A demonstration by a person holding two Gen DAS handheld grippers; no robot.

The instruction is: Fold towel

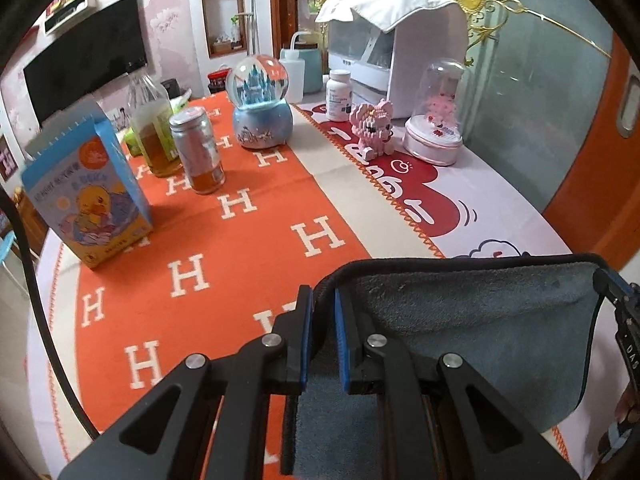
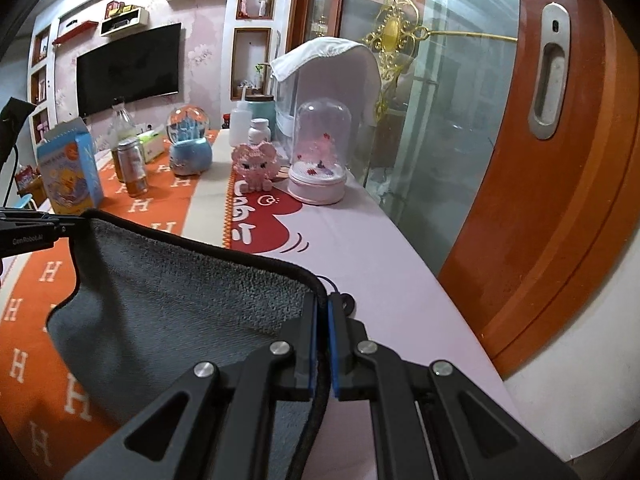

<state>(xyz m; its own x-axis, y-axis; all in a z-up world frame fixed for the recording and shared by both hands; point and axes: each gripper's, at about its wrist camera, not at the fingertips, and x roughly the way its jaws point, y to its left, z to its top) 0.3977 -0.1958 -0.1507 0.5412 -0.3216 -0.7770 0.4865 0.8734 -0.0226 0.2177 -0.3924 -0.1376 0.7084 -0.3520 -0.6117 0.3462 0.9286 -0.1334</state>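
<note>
While both grippers pinch it, the gray towel (image 1: 480,332) hangs lifted above the near part of the table (image 2: 392,264). The left gripper (image 1: 323,332) has its two blue pads squeezed on the towel's black-edged corner. The right gripper (image 2: 322,344) squeezes the other top corner the same way. The top edge of the towel is stretched between them and dips a little in the middle. The rest of the cloth droops down toward the orange cloth with white H letters (image 1: 224,248) and the pink cloth (image 2: 360,248) beside it.

Far on the left stands a blue box with a yellow duck (image 1: 90,196). Just right of it are a glass bottle (image 1: 150,120) and a silver can (image 1: 198,148), close together. A blue snow globe (image 1: 262,108) sits farther back. To the right are a pink block toy (image 1: 374,128) and a clear dome on a pink base (image 1: 436,120), near each other. A white pill bottle (image 1: 339,94) stands behind the toy. A white machine with a cloth on top (image 1: 400,44) is at the far side. A black TV (image 2: 128,68) hangs on the far wall.
</note>
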